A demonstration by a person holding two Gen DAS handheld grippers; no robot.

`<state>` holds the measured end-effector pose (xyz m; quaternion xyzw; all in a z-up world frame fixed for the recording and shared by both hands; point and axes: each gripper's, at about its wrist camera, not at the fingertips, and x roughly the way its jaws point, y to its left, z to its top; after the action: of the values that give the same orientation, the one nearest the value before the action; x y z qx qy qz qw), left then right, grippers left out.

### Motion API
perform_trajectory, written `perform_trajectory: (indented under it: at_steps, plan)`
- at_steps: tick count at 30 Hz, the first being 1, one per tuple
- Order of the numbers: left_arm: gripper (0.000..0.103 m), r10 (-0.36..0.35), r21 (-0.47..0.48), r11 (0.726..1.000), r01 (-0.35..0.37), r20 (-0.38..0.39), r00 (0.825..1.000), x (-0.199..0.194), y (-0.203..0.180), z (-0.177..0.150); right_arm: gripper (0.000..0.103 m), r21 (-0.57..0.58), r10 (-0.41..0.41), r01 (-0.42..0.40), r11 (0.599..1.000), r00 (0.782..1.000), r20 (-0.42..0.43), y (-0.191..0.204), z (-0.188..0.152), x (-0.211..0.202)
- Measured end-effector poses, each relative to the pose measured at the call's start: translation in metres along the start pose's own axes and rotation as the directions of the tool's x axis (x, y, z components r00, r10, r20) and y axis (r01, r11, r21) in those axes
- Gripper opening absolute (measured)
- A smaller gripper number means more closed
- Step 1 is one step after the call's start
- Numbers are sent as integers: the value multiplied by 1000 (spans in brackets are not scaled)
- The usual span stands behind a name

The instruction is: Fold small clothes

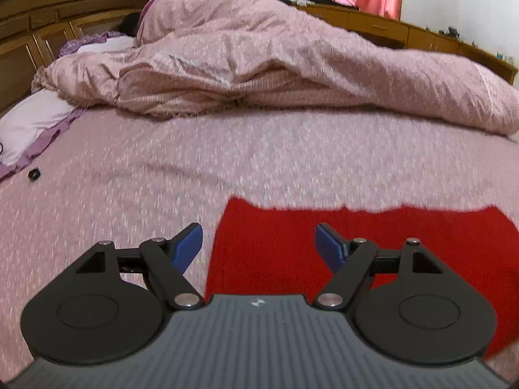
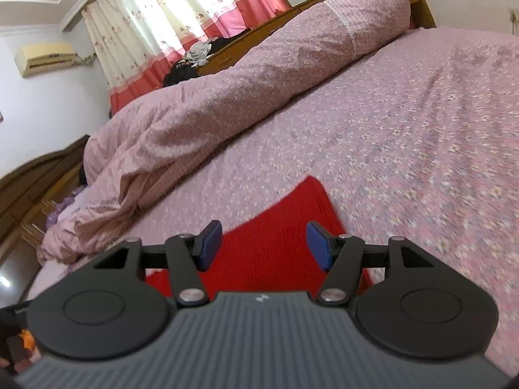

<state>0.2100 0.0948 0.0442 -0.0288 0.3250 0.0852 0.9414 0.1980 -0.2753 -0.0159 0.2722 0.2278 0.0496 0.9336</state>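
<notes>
Both the left gripper (image 1: 259,245) and right gripper (image 2: 264,245) are hovering spread, gripping nothing, over the red knit garment (image 1: 373,243) (lying flat on the bedsheet (image 1: 162,168)). A fold is seemingly just laid; next, I judge, they are needing a fresh edge to pinch.

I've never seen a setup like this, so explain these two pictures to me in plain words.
No robot here: a person holds a handheld two-finger gripper in each hand, and each carries a wide-angle camera looking along its fingers. One picture comes from the left gripper, the other from the right gripper. The blue-padded jaws of both stand open and hold nothing. Below them a red knitted garment lies flat on a bed's pink flowered sheet. Behind it lies a bunched pink quilt.
</notes>
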Motion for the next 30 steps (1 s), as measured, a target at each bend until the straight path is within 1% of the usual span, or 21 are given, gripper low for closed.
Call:
perform_trajectory:
  at_steps: [2,5,9,12,14,16,18,21,23,26,30]
  plan:
    - [80,15,22,1000,-14,-26,1000,-5,-3,-12,61,-32,-5,5,999,1000,-12,6,-7,-7]
    - [81,13,61,998,-10,-55,998,-10,-6,-26,61,-89,-16,12,996,999,-45,15,-17,-17]
    - [81,16,82,997,-7,-106,994,-12,-3,-45,61,-172,-35,25,985,998,-52,25,-32,-30]
    - [81,63,94,994,-49,-158,985,-7,1,-57,60,-213,-76,60,975,995,-67,26,-43,-27]
    - [83,61,72,996,-48,-189,980,-1,6,-62,60,-212,-98,76,974,991,-95,24,-48,-22]
    - [84,33,22,999,-30,-205,978,3,13,-64,60,-204,-110,85,975,988,-111,20,-54,-17]
    - [86,16,-28,999,-22,-214,977,7,21,-67,60,-211,-111,86,974,988,-111,20,-59,-15]
    - [87,-5,-89,996,-14,-215,977,5,29,-69,59,-191,-102,81,978,989,-102,17,-60,-17]
    - [87,-7,-102,995,-15,-208,978,0,30,-69,59,-178,-101,81,981,990,-103,17,-60,-21]
    - [87,-5,-92,996,-13,-194,981,-12,30,-68,60,-143,-95,81,986,991,-92,18,-59,-31]
    - [87,13,-94,995,-31,-183,983,-28,35,-71,61,-83,-88,82,993,994,-71,17,-59,-48]
